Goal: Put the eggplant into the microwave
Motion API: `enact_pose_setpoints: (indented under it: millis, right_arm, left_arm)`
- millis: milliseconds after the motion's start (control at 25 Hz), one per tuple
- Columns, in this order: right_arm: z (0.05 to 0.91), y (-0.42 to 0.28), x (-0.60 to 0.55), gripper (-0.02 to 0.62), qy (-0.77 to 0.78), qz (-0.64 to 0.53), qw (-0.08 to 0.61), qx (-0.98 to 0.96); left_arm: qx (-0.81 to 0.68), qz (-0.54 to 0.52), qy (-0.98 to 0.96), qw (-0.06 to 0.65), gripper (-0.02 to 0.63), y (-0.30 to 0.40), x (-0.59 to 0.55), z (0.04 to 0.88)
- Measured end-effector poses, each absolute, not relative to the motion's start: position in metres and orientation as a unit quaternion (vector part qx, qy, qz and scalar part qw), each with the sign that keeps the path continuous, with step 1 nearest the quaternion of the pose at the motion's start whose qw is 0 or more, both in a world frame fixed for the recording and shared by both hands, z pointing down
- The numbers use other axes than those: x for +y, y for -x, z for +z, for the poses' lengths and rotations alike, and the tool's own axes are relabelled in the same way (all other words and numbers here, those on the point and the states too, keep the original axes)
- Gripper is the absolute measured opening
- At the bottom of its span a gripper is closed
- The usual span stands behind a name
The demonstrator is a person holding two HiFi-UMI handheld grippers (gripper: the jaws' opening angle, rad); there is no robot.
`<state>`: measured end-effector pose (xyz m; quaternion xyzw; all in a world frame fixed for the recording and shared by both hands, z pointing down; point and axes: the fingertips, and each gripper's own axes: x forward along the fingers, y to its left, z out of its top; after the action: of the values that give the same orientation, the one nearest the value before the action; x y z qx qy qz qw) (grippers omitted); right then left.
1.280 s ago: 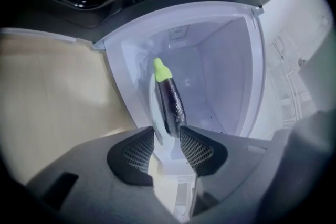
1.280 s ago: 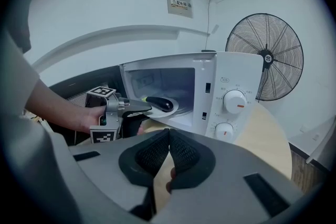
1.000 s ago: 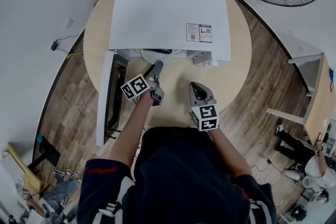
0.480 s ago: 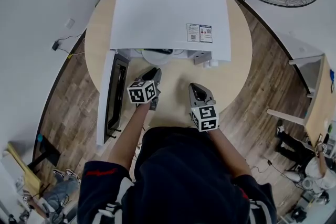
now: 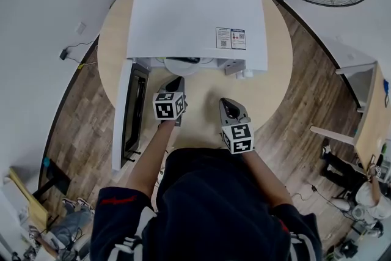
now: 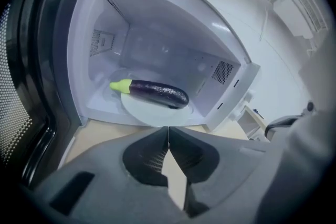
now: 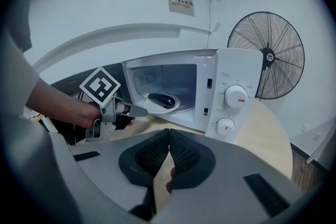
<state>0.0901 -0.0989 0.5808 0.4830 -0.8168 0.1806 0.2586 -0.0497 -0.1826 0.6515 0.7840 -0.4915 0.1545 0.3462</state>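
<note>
Zero gap in left gripper [image 6: 168, 131] and right gripper [image 7: 169, 132], both empty

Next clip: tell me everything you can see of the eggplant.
The eggplant is long and slim, with glossy dark purple skin and a pale yellow-green stem cap at its end nearer the open door. It lies on its side across the white round turntable plate inside the microwave. Only the plate touches it, and it looks whole.

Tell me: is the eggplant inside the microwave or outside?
Inside: the eggplant lies on the white turntable within the open microwave.
</note>
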Motion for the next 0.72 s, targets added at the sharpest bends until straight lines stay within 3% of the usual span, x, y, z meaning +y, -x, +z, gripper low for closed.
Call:
enact_pose_setpoints:
  millis: [720]
  right_arm:
    - [0.583, -0.092, -0.103, 0.012, -0.486, 0.185, 0.261, -0.813]
  left_arm:
    - [-0.489, 0.165, -0.783, 0.348, 0.017, 0.045, -0.209, 0.654]
